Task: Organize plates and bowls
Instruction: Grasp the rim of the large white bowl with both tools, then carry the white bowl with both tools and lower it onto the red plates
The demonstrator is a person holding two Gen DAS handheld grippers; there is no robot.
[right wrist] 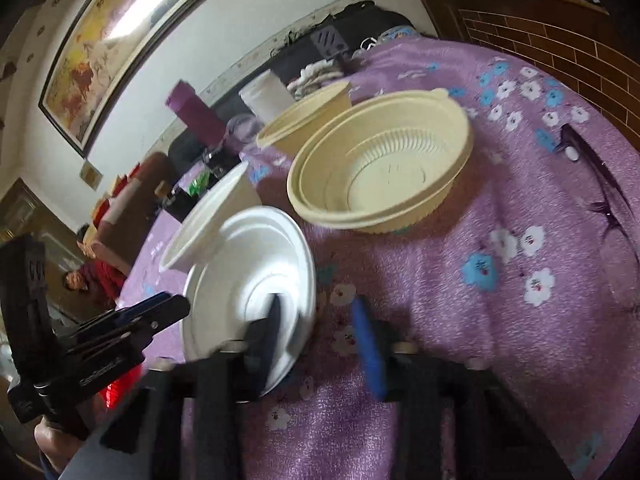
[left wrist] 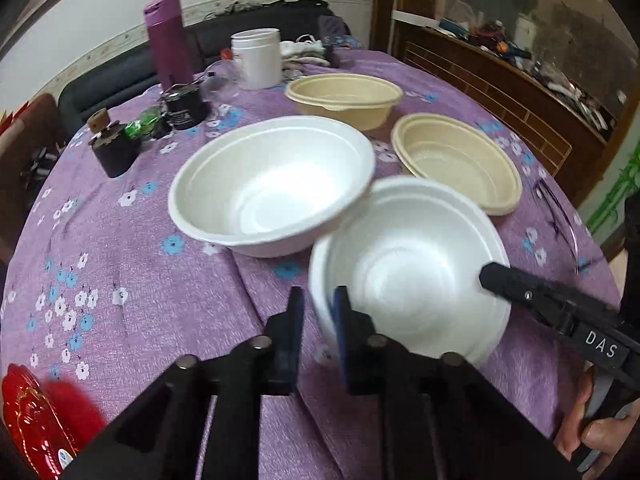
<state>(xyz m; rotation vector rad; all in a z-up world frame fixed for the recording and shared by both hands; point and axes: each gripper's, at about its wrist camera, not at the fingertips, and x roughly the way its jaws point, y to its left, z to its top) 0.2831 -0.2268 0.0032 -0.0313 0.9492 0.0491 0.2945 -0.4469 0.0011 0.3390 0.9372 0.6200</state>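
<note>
Mid-pickup: left gripper (left wrist: 318, 320) pinching near white foam bowl's (left wrist: 412, 264) rim, right gripper (right wrist: 320, 328) clamped on opposite rim. Next, probably lift and nest into bigger white bowl (left wrist: 272, 184) right behind.

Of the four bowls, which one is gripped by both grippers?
The nearer white bowl, lifted and tilted; the other white bowl and both beige bowls rest untouched on the tablecloth.
</note>
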